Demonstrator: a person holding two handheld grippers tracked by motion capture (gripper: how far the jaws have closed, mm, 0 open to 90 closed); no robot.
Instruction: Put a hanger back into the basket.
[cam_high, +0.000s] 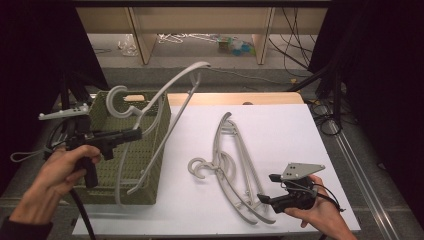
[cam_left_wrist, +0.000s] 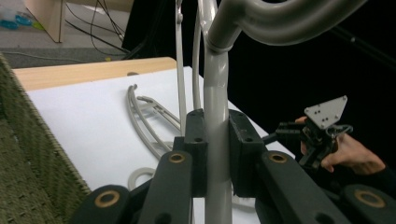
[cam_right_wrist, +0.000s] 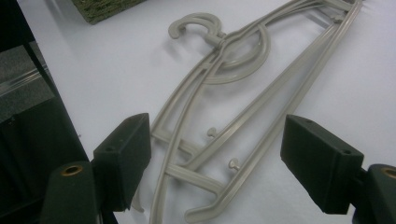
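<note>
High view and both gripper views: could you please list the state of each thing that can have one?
Left gripper: shut on the raised hanger's neck.
Raised hanger: held in the air, tilted, over the basket.
Right gripper: open, jaws either side of the table hanger.
Table hanger: lying flat on the white table, not gripped.
Basket: upright at the table's left; contents unclear.

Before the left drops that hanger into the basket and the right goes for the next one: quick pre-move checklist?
1. Left gripper shut on the held hanger neck: ok.
2. Held hanger lifted over the green basket: ok.
3. Basket has room: cannot tell, inside partly hidden.
4. Right gripper open: ok.
5. Hanger on the table between the right jaws: ok, not yet touched.
6. White table around it free of obstacles: ok.
</note>
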